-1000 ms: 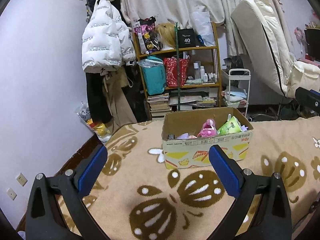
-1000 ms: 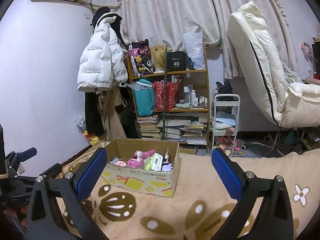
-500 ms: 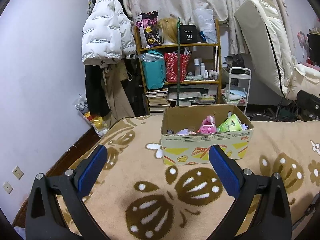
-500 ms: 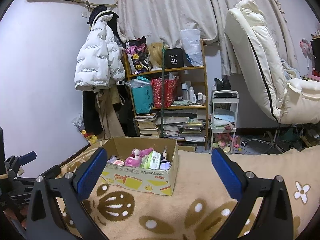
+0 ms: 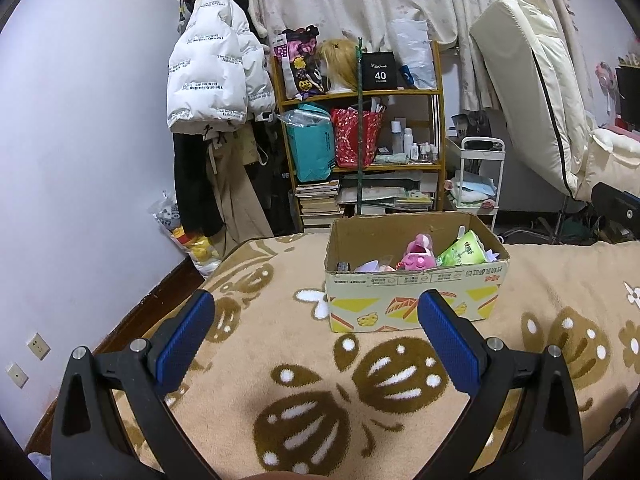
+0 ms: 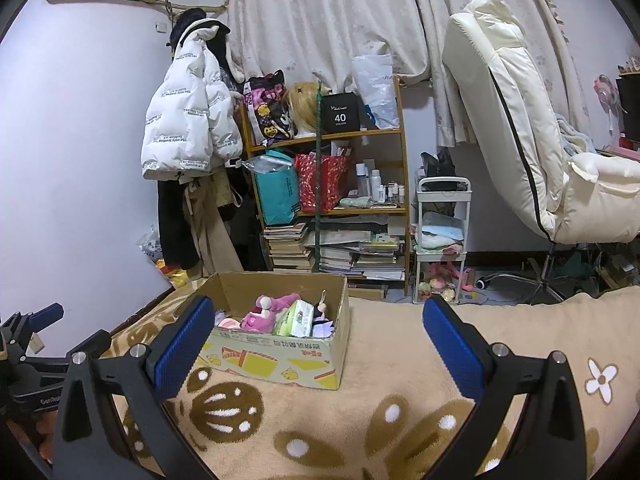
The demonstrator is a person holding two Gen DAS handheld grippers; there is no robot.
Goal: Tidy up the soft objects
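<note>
Compared with a second ago, both cameras have tipped up a little, so the cardboard box (image 5: 416, 292) sits lower in each view and more of the curtain shows up top. Otherwise nothing in the room has shifted.

The left gripper (image 5: 316, 320) hangs over the tan blanket (image 5: 280, 344) with the brown and white pattern, its blue-padded fingers (image 5: 186, 340) spread wide apart and holding nothing. Same story for the right gripper (image 6: 316, 326): fingers (image 6: 450, 340) wide apart, nothing between them.

The box rests on the blanket, a bit ahead of the left gripper and off to the left-front of the right one. Inside it there's a pink plush toy (image 5: 418, 254), a green soft pack (image 5: 462, 250) leaning next to it, and some pale bits I can't make out. From the right view you can see the same pink plush (image 6: 266, 312) and green pack (image 6: 298, 318) bunched toward the box's middle.

Behind the bed there's a wooden shelf (image 6: 326, 176) crammed with bags, bottles and books, a white puffer jacket (image 5: 214, 76) hanging on the wall, and a cream recliner chair (image 6: 532, 152) on the right.
</note>
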